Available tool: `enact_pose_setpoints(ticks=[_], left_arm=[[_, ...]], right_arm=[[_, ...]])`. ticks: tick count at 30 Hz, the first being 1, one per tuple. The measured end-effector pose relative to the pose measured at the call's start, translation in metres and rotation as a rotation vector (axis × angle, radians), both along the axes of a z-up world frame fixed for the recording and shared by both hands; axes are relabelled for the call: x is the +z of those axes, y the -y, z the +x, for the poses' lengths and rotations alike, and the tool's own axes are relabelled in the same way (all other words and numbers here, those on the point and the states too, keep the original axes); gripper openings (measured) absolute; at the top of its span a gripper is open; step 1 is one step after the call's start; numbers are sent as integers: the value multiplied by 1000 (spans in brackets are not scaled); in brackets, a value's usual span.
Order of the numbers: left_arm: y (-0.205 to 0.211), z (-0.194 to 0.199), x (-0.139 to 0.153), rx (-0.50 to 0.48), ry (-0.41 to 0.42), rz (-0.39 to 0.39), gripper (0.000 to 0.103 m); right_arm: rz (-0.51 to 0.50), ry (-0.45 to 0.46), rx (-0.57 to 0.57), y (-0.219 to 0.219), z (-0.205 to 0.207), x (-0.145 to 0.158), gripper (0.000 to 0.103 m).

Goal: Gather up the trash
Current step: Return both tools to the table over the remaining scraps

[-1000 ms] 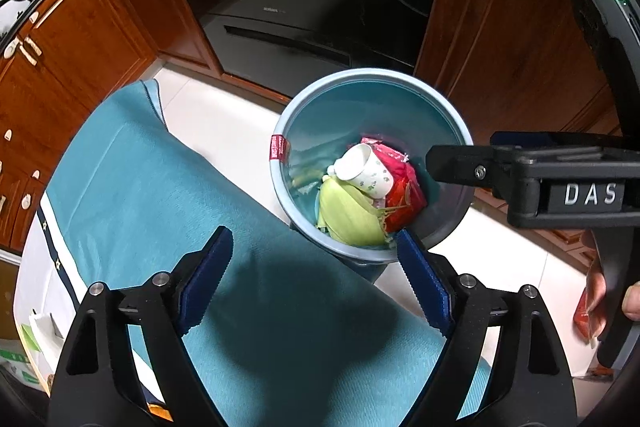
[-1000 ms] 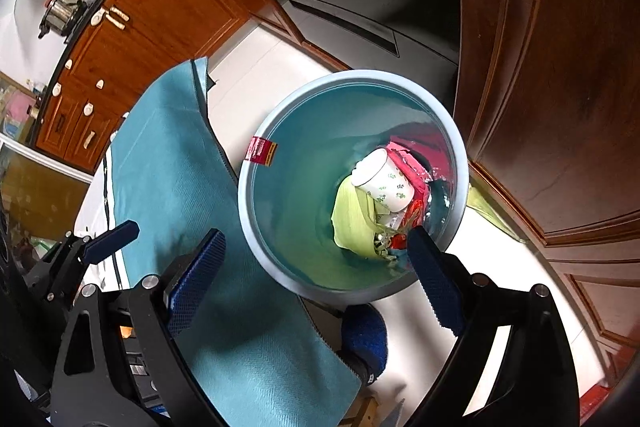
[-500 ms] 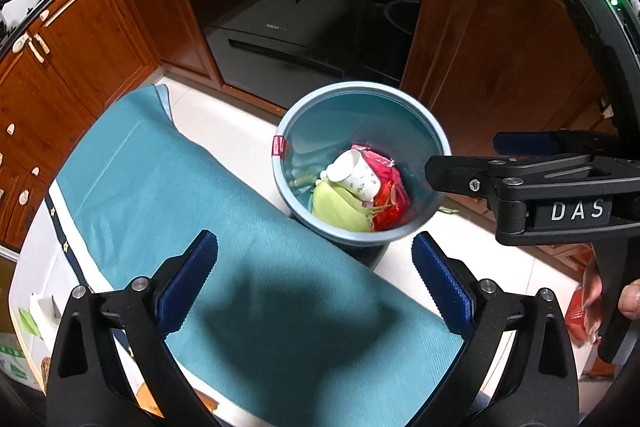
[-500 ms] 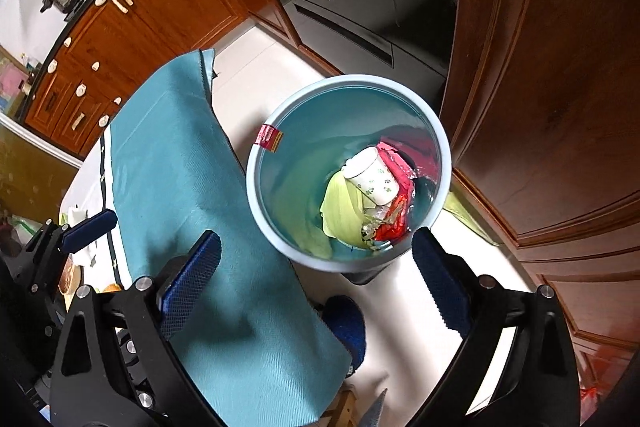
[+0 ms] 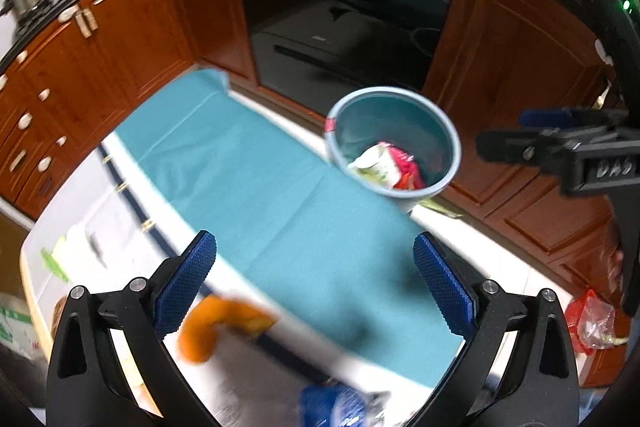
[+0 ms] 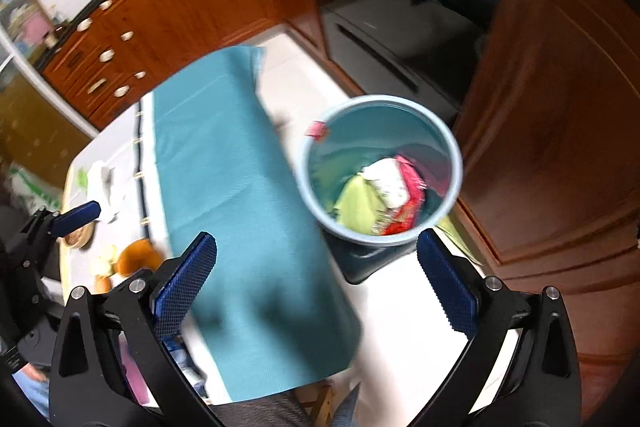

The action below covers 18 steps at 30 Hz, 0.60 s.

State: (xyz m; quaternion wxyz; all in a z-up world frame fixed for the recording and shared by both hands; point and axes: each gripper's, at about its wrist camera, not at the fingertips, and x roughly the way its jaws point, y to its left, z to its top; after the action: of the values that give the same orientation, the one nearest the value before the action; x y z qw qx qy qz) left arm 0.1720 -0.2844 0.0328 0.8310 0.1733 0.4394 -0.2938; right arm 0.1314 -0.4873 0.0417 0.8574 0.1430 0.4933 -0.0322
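Both my hand-held grippers, left and right, are spread wide and empty, the right's jaws opening, trash sits in the bin beside the surface; risk: blur makes me misjudge the orange peel grab.

Both wrist views downward, sharing bin

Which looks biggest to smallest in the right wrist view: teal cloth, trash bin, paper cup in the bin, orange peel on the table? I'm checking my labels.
1. teal cloth
2. trash bin
3. and 4. paper cup and orange peel: they look about alike, both blurred, so I won't rank them.
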Motion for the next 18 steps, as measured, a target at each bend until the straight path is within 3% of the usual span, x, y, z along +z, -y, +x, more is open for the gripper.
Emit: enact_pose_setpoints(ticks=[7,18], left_arm=[[-95,-4,-7,132,-2,24,99],[-225,-10,-45,349,-88,18,99]], right_arm=[[20,-1,158,-72,11,6,96],[1,-123,358,-172,24,-37,96]])
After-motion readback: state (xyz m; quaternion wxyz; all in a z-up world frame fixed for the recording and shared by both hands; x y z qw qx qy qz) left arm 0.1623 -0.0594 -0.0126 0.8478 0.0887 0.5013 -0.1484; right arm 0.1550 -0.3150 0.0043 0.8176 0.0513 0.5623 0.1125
